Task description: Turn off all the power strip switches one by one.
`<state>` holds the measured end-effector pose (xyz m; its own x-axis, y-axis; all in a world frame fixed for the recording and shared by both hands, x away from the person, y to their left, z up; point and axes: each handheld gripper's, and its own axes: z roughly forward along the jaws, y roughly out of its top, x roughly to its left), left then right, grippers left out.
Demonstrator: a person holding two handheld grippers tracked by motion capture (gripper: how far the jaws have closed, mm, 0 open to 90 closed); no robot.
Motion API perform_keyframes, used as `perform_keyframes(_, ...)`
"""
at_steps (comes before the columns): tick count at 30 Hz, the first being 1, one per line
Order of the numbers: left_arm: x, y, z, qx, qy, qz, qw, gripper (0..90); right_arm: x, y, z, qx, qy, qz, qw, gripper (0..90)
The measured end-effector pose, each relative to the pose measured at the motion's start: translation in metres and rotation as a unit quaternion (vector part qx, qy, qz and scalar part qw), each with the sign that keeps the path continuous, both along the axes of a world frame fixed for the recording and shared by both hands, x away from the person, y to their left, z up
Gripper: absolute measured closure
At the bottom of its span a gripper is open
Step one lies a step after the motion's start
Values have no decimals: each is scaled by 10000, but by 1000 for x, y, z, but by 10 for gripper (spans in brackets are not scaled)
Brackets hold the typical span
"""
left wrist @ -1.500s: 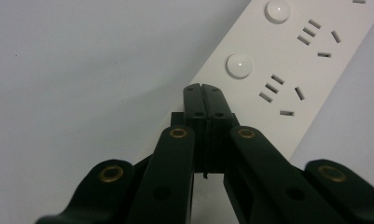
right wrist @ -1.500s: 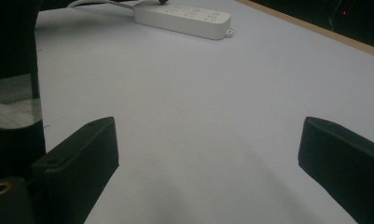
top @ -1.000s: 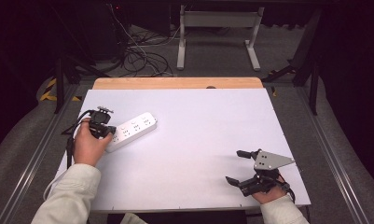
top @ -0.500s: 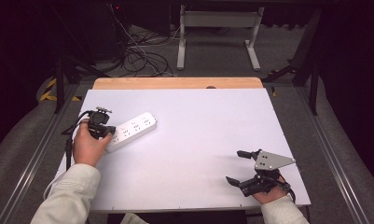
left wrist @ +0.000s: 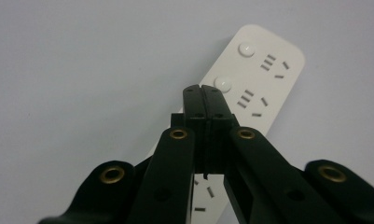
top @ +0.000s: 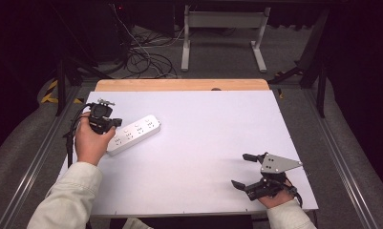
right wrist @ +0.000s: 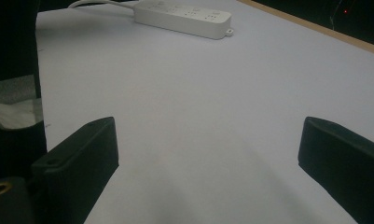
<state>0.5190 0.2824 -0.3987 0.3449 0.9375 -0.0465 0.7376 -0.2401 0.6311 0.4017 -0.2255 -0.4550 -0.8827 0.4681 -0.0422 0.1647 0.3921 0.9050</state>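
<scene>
On the left side of the white table (top: 203, 143) sits a white power strip (top: 134, 133), lying at an angle. The left gripper (left wrist: 204, 93) hovers right over it, jaws pressed together on nothing. The right gripper (top: 241, 170) rests near the table's front right corner, jaws spread wide.

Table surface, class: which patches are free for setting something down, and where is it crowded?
The white table top is bare between the power strip and the open right gripper, and along the far wooden edge. Crowded: the left side, where the shut left gripper hovers over the strip.
</scene>
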Motion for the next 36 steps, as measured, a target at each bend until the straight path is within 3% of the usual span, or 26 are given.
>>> perform_keyframes(4,4,-7,2,-72,-53,-90,9999,900,0,0,0,6,7,8,10000,56)
perform_keyframes(9,13,-14,-7,-161,-8,-117,9998,900,0,0,0,1,8,7,10000,56)
perform_keyframes(18,21,-13,-25,-12,202,21,9998,900,0,-1,0,14,13,20,10000,56)
perform_keyframes(22,22,-9,-31,-51,294,121,9995,900,0,0,0,11,10,22,10000,56)
perform_keyframes(30,23,-8,-36,-74,391,154,9991,900,1,0,0,3,9,30,10000,56)
perform_keyframes(36,25,-8,-38,47,503,136,9986,900,1,0,0,0,12,34,10000,56)
